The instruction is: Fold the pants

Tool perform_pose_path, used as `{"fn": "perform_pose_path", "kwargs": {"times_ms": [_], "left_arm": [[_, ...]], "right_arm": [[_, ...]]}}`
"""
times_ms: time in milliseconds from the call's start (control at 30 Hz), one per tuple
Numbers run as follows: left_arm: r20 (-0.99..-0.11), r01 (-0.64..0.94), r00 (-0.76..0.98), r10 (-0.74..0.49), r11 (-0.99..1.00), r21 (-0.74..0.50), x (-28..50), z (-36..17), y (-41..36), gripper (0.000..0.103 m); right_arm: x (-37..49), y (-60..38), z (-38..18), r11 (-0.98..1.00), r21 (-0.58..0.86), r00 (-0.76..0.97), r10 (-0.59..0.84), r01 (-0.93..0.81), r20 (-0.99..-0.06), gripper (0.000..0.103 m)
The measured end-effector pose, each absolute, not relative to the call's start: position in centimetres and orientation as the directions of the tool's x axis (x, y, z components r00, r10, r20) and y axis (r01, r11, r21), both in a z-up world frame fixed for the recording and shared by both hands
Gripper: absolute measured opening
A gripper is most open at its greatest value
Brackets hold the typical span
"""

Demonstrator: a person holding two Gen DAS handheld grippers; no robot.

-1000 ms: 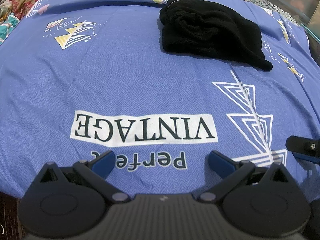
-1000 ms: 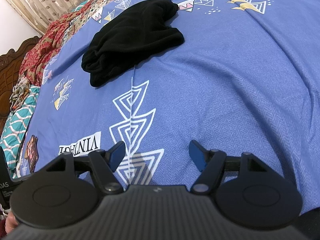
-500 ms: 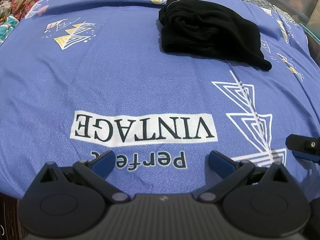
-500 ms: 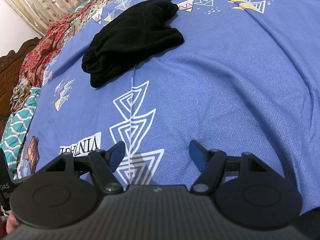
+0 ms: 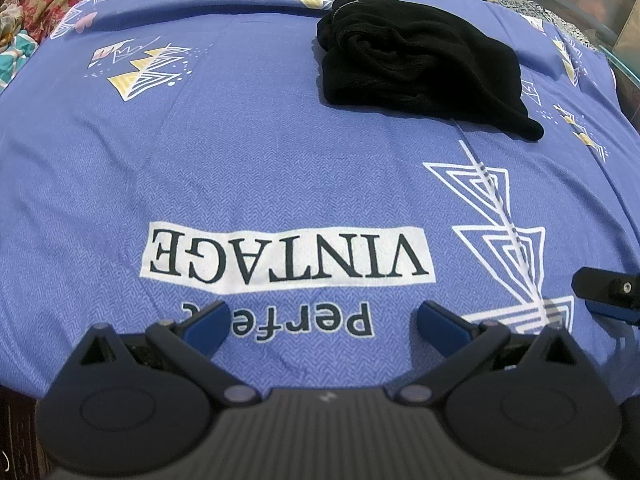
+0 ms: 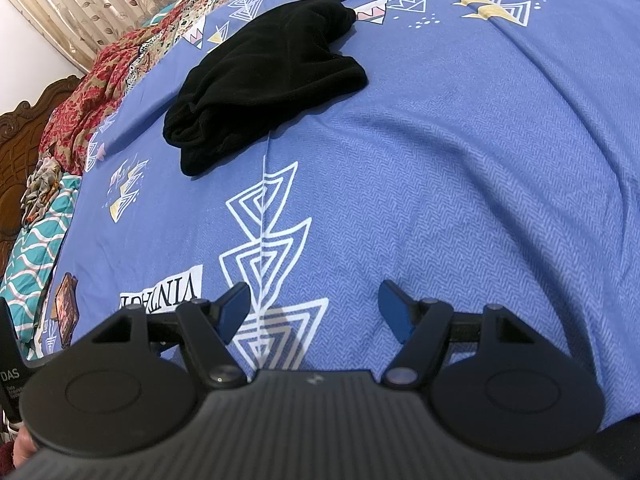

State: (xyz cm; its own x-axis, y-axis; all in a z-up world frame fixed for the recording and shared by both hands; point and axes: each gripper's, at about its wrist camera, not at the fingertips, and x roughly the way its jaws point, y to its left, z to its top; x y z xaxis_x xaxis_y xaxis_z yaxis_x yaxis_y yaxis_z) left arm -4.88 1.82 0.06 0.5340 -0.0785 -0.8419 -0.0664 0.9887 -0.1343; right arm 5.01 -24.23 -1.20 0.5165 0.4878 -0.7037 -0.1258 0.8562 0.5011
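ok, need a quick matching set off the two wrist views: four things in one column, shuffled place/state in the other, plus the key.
Things
1. crumpled black fabric pants
2. white VINTAGE text panel
3. left gripper
4. red patterned floral blanket

Place or state
A. jaws apart, nothing between them
B. printed on the blue bedsheet, just ahead of the left gripper
C. bunched along the bed's far edge, by the beige leaf-print curtain
D. heaped on the sheet, far from both grippers

Pairs: 1-D, 2-B, 3-A, 4-C
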Motion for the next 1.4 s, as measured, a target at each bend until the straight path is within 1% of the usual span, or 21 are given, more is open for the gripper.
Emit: {"fn": "perform_pose_path", "kwargs": {"times_ms": [267, 600, 833, 1200, 1300, 1400], "left_arm": [[-0.842, -0.067, 0.534, -0.078, 0.989, -0.134, -4.9, 0.1, 1.8, 0.103], [-0.843, -0.057, 0.532, -0.074, 0.991, -0.122, -4.8, 0.1, 1.7, 0.103], [-0.847, -0.049, 0.530, -0.046, 0.995, -0.085, -4.8, -0.1, 1.2, 0.103], [-0.847, -0.043, 0.531, -0.030, 0.997, -0.062, -4.7, 0.1, 0.7, 0.103], [-0.839, -0.081, 0.544, -0.010, 0.995, -0.064, -4.8, 0.6, 1.2, 0.103], [-0.833, -0.096, 0.553, -0.018, 0.992, -0.085, -4.8, 1.2, 1.8, 0.103]], "right_arm": [[5.0, -24.2, -1.2, 0.857, 0.500, 0.516, 0.487, -0.127, -0.704, 0.073], [4.8, -23.8, -0.5, 0.875, 0.462, 0.538, 0.462, -0.146, -0.705, 0.073], [4.7, -23.7, -0.5, 0.879, 0.456, 0.544, 0.451, -0.136, -0.708, 0.073], [4.3, -23.5, -0.2, 0.883, 0.449, 0.547, 0.445, -0.136, -0.709, 0.074], [4.1, -23.5, 0.2, 0.890, 0.434, 0.561, 0.433, -0.141, -0.706, 0.074], [4.0, -23.5, 0.6, 0.891, 0.431, 0.572, 0.431, -0.146, -0.698, 0.074]]}}
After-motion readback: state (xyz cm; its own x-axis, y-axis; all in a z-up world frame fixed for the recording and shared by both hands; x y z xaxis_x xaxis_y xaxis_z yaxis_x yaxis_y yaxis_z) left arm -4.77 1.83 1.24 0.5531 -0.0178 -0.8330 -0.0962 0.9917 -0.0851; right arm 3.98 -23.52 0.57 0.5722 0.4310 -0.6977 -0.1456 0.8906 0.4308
